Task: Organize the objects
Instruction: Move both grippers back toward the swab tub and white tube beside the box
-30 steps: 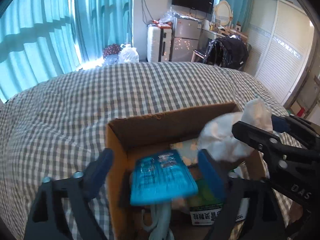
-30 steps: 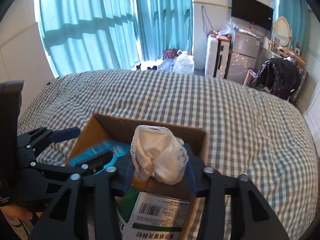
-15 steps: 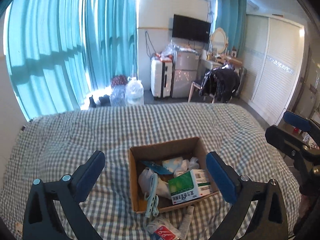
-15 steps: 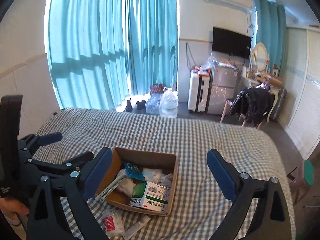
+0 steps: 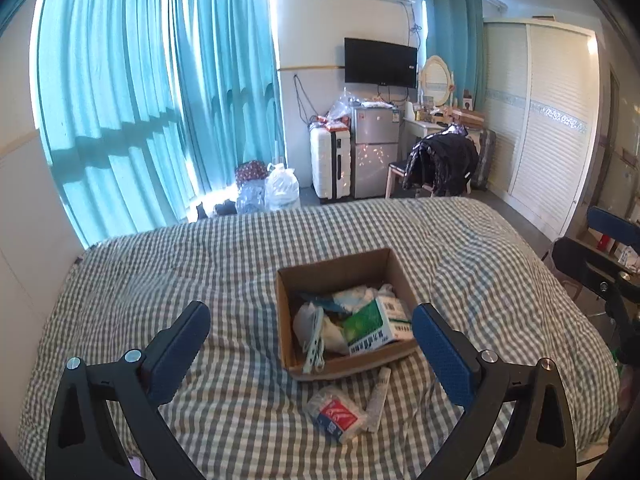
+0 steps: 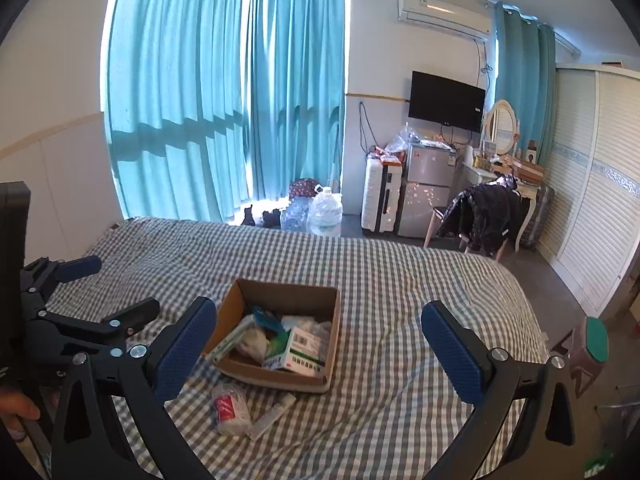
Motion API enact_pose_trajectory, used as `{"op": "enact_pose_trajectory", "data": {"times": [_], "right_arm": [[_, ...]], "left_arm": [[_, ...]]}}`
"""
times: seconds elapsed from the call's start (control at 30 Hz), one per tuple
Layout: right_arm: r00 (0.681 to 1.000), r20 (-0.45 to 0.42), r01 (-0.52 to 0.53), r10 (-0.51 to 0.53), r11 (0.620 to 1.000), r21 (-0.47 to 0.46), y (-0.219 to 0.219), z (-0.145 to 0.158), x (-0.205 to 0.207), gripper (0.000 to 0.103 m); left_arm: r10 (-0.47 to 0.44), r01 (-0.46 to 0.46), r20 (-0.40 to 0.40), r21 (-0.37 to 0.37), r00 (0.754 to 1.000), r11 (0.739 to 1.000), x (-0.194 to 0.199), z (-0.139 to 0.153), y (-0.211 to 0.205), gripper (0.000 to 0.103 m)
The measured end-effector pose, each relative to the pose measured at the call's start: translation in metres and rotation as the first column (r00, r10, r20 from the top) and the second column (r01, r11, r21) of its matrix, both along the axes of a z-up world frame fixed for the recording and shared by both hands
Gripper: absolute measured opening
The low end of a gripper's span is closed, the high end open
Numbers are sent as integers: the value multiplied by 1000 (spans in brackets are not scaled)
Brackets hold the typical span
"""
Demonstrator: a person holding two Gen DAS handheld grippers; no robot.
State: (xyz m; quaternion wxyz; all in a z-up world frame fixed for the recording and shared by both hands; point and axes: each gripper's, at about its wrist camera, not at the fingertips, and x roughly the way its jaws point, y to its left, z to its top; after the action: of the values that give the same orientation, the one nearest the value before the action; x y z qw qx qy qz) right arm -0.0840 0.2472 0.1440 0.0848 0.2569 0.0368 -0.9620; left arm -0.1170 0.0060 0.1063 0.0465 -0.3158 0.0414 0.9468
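We hold both claws high above the checked bed (image 5: 160, 280), each spread wide with nothing between its blue pads. From left to right, our left claw (image 5: 311, 354) frames the scene first; in the right wrist view the same left claw (image 6: 96, 284) shows at the left edge, jaws apart, with a bit of our hand (image 6: 16, 408) on its handle. Just right of its left pad lies the cardboard box (image 5: 336, 272), open-topped, resting on the bed. Inside it we see a long pale strip (image 5: 314, 340) leaning at the left wall, white crumpled cloths (image 5: 356, 294) toward the back, and a green-and-white carton (image 5: 376, 326) tilted at the right side. In front of the box, touching neither claw, a plastic-wrapped packet with a red label (image 5: 336, 414) lies on the bed, and just beside it on the right a small white tube (image 5: 380, 396) points toward the box. Our right claw (image 6: 320, 346) is likewise spread, and the box (image 6: 280, 296) sits between its pads in its own view. Further right stands a white wardrobe (image 5: 552, 128).
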Motion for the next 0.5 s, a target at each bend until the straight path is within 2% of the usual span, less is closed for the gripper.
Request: {"op": "enact_pose_trajectory", "data": {"times": [0.23, 0.43, 0.5], "right_arm": [[995, 96, 13, -12, 1000, -10, 0, -86, -7, 103], [970, 240, 24, -23, 1000, -2, -8, -181, -36, 103], [964, 265, 33, -32, 999, 0, -9, -202, -44, 103]], "left_arm": [[83, -85, 75, 18, 994, 996, 6, -77, -7, 103], [154, -162, 179, 26, 972, 987, -9, -155, -15, 103], [166, -179, 215, 45, 963, 983, -15, -179, -14, 103]]}}
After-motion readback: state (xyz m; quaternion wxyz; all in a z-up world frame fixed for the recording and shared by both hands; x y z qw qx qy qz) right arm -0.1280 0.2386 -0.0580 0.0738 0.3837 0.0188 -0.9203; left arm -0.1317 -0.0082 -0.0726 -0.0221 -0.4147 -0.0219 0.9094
